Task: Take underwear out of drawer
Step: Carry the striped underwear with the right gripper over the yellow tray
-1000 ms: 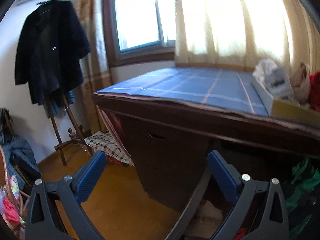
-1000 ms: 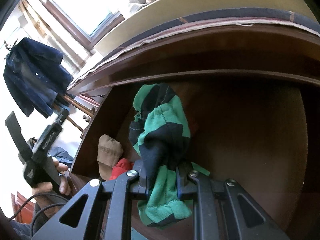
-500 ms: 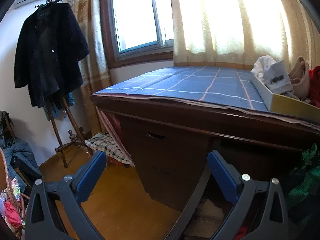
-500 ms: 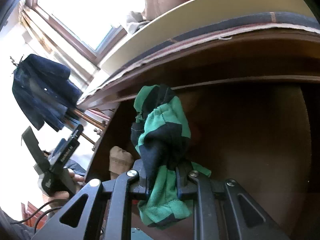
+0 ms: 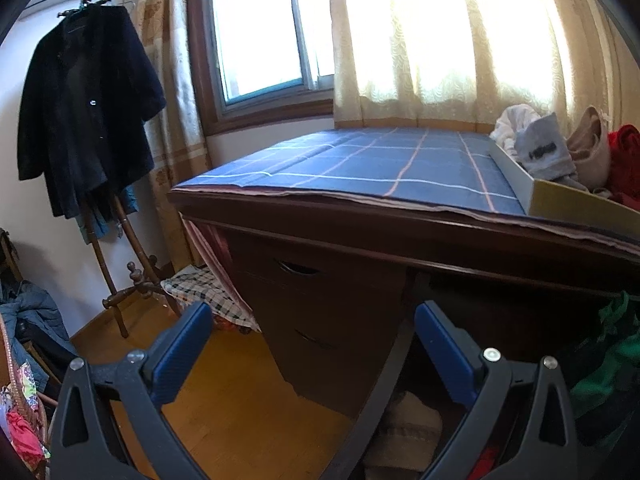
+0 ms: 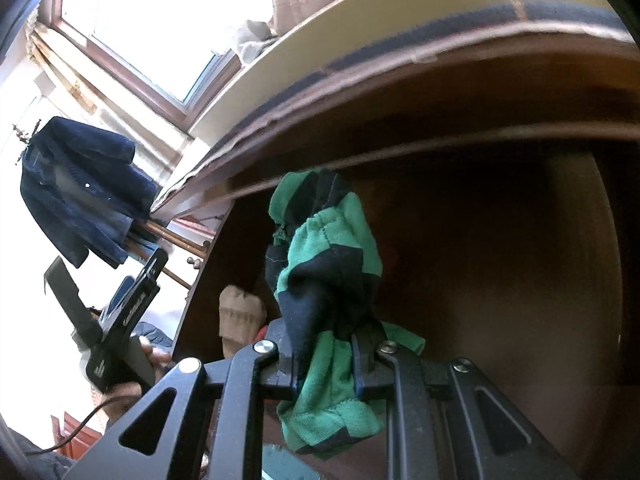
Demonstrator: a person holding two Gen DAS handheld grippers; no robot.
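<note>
In the right wrist view my right gripper (image 6: 326, 350) is shut on green-and-black striped underwear (image 6: 328, 256), which bunches up above the jaws and hangs below them. It is lifted in front of the dark open drawer (image 6: 500, 280) under the desk top. A beige garment (image 6: 240, 318) and a bit of red cloth lie at the drawer's left. My left gripper (image 5: 312, 334) is open with nothing between its blue pads (image 5: 182, 350), held before the desk. The same underwear (image 5: 608, 356) shows at the left wrist view's right edge.
A dark wooden desk (image 5: 360, 240) carries a blue checked cloth (image 5: 380, 164) and a box (image 5: 568, 200) of clothes. Closed drawers (image 5: 316, 304) sit at its left. A coat rack with a dark coat (image 5: 84, 120) stands by the window. The other gripper and a hand (image 6: 120, 332) show left.
Both views have tilted slightly upward, so more of the window and desk top shows. The underwear stays clamped in my right gripper, a little higher against the drawer. The left gripper remains open.
</note>
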